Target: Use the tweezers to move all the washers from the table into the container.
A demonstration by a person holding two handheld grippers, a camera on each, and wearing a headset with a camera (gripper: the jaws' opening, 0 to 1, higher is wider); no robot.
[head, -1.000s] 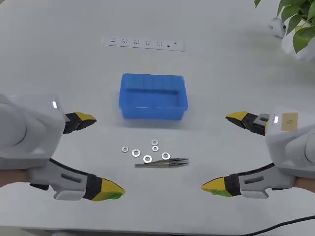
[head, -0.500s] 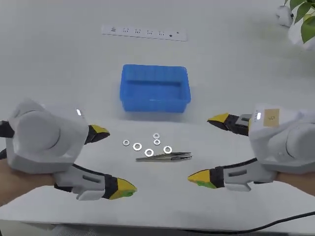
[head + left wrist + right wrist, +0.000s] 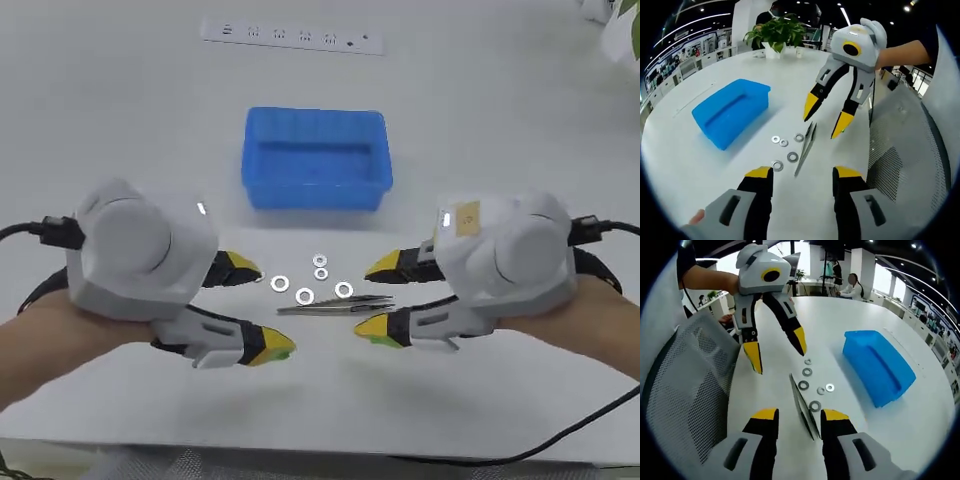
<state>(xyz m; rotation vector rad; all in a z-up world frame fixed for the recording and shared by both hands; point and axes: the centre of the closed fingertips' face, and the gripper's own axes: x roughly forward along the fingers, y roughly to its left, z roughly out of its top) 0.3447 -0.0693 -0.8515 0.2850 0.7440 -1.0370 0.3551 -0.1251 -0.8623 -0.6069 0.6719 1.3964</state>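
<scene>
Several small metal washers (image 3: 305, 296) lie loose on the white table (image 3: 480, 150), in front of an empty blue container (image 3: 316, 158). Just below them lie metal tweezers (image 3: 335, 307), flat on the table. My left gripper (image 3: 258, 308) stands open to the left of the washers. My right gripper (image 3: 374, 298) is open too, and the tweezers' right end lies between its jaws, not gripped. In the right gripper view the tweezers (image 3: 802, 402) run up between my open jaws toward the washers (image 3: 803, 385). The left gripper view has the tweezers (image 3: 806, 145), washers (image 3: 784, 143) and container (image 3: 730, 110) ahead.
A white power strip (image 3: 290, 36) lies at the table's far edge. A black cable (image 3: 520, 440) trails at the near right. A potted plant (image 3: 775, 30) stands far off on the table. A mesh chair (image 3: 680, 385) sits beside the table's near edge.
Both grippers have moved inward and forward toward the washers and tweezers, and the right one now straddles the tweezers' end. The head camera has shifted as well. The washers and tweezers have not moved.
</scene>
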